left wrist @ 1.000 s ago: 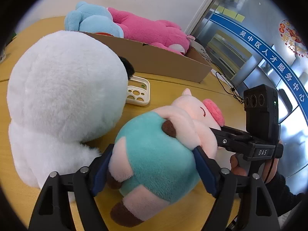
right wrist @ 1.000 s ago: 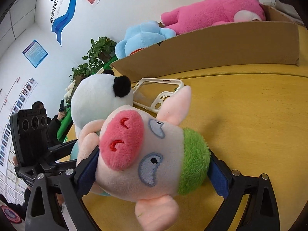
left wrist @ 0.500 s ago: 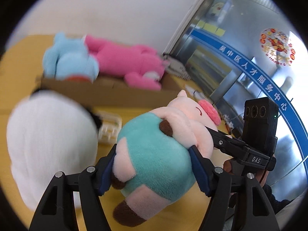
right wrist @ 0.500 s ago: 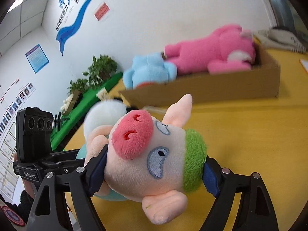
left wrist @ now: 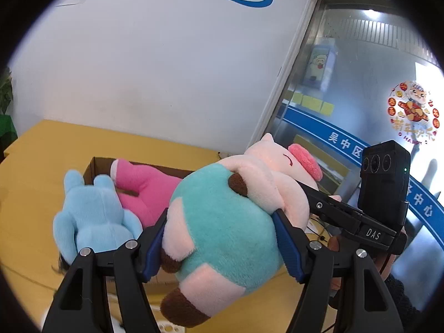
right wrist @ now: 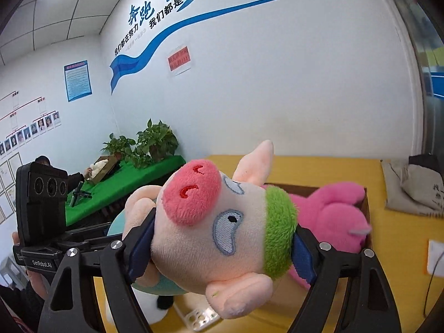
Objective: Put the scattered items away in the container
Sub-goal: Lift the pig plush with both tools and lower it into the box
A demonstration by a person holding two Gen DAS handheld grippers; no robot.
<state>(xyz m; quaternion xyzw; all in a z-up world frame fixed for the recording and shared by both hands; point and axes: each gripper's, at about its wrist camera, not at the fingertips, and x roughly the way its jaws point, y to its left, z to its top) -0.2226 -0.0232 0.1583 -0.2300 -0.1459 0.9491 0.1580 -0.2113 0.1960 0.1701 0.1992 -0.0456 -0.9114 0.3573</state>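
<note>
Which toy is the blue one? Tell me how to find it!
Look at the cardboard box on the yellow table. Two plush toys lie in it side by side. The blue plush is at the box's left end, beside the pink plush, and it is the only light-blue one.

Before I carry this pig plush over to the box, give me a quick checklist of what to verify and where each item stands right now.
1. Left hand-held gripper clamped on the pig plush body: ok, both blue pads press into the teal belly.
2. Right hand-held gripper clamped on the head: ok, pads sit at the cheek and the green cap.
3. Plush clear of the table: ok, it hangs above the yellow top.
4. Cardboard box open: ok, no lid.
5. Free room inside the box: cannot tell; the pink plush and the blue plush fill what shows.
6. Other loose items left below: not ok, a white plush and a phone case remain.
</note>
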